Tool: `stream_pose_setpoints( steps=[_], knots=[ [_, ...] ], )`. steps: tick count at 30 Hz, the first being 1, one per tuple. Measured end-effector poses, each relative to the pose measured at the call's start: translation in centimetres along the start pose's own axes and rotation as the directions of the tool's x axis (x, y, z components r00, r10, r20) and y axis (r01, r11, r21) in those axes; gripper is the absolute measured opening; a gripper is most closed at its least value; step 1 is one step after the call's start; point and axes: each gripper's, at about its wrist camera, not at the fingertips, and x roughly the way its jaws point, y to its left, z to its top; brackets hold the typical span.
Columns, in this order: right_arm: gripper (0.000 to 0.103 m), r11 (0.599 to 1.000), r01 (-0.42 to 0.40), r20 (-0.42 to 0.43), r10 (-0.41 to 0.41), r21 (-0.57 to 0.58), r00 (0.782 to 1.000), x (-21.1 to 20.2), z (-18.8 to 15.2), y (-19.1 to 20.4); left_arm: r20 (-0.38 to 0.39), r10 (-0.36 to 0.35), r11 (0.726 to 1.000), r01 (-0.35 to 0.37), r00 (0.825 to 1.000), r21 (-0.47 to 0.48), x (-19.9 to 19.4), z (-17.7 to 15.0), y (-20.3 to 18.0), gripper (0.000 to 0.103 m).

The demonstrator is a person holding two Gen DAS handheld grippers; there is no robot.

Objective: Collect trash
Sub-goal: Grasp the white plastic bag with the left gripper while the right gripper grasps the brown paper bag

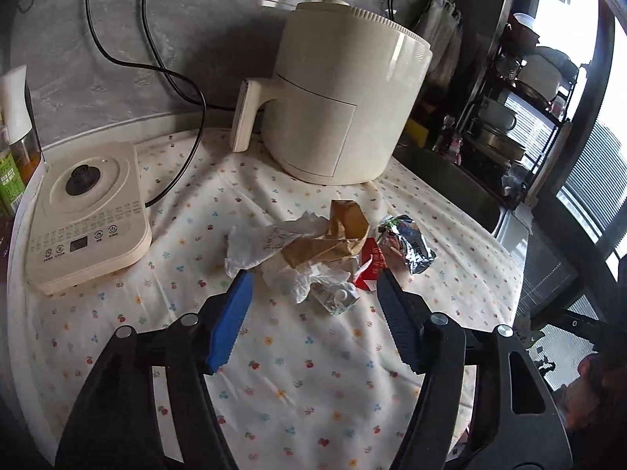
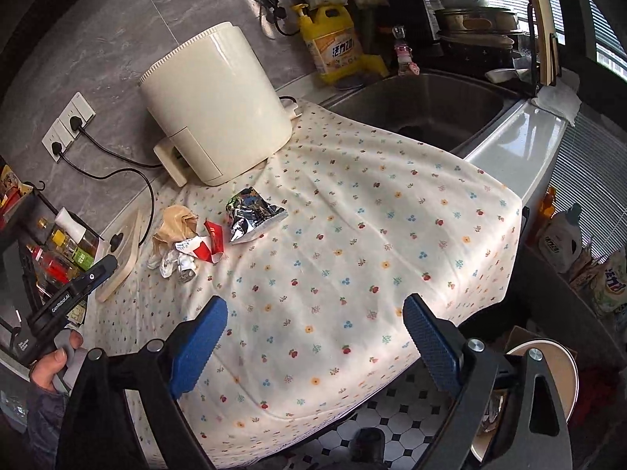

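A pile of trash lies on the flowered cloth (image 1: 298,372): crumpled brown paper (image 1: 345,235), white tissue (image 1: 254,248), a red-and-white carton (image 1: 370,268) and a silver foil wrapper (image 1: 411,244). My left gripper (image 1: 313,280) is open, its fingertips either side of the pile's near edge, just above the cloth. In the right wrist view the same brown paper (image 2: 176,223), carton (image 2: 209,244) and foil wrapper (image 2: 250,217) lie far left of centre. My right gripper (image 2: 315,307) is open and empty, well short of the pile, near the counter's front edge.
A cream air fryer (image 1: 345,94) stands behind the pile. A flat cream cooker base (image 1: 86,211) sits at the left, with bottles (image 2: 66,250) beyond it. A sink (image 2: 423,109) lies at the right. A round bin (image 2: 548,384) stands on the floor at lower right.
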Motion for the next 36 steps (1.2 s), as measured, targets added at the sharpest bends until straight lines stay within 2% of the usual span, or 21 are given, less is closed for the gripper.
stream_pose_setpoints(
  steps=[8, 13, 17, 19, 26, 30, 36],
  knots=[
    [0.073, 0.999, -0.022, -0.034, 0.02, -0.05, 0.999, 2.7, 2.0, 3.3, -0.056, 0.05, 0.999, -0.051, 0.997, -0.011, 4.0, 1.0, 4.0, 0.049],
    [0.064, 0.996, -0.044, -0.068, 0.039, -0.073, 0.997, 4.9, 3.2, 5.0, -0.098, 0.039, 0.999, -0.036, 0.994, 0.034, 6.4, 1.3, 4.3, 0.048],
    [0.064, 0.994, -0.053, -0.08, 0.045, -0.095, 0.996, 6.4, 4.0, 6.3, -0.137, 0.051, 0.997, -0.044, 0.989, 0.056, 8.5, 1.2, 4.6, 0.049],
    [0.064, 0.994, -0.055, -0.086, 0.046, -0.099, 0.995, 7.2, 4.3, 6.8, -0.152, 0.062, 0.996, -0.052, 0.986, 0.069, 9.4, 1.2, 4.8, 0.055],
    [0.063, 0.986, -0.08, -0.141, 0.06, -0.147, 0.988, 10.4, 4.9, 9.8, -0.127, 0.076, 0.993, -0.063, 0.989, 0.104, 10.2, 1.7, 5.3, 0.055],
    [0.063, 0.975, -0.117, -0.166, 0.086, -0.189, 0.982, 11.6, 5.4, 12.3, -0.092, 0.056, 0.991, -0.044, 0.994, 0.126, 9.9, 2.1, 5.3, 0.061],
    [0.063, 0.963, -0.171, -0.186, 0.133, -0.209, 0.974, 13.0, 6.4, 15.3, -0.082, 0.021, 0.984, -0.006, 0.996, 0.18, 10.3, 2.4, 4.6, 0.06]
  ],
)
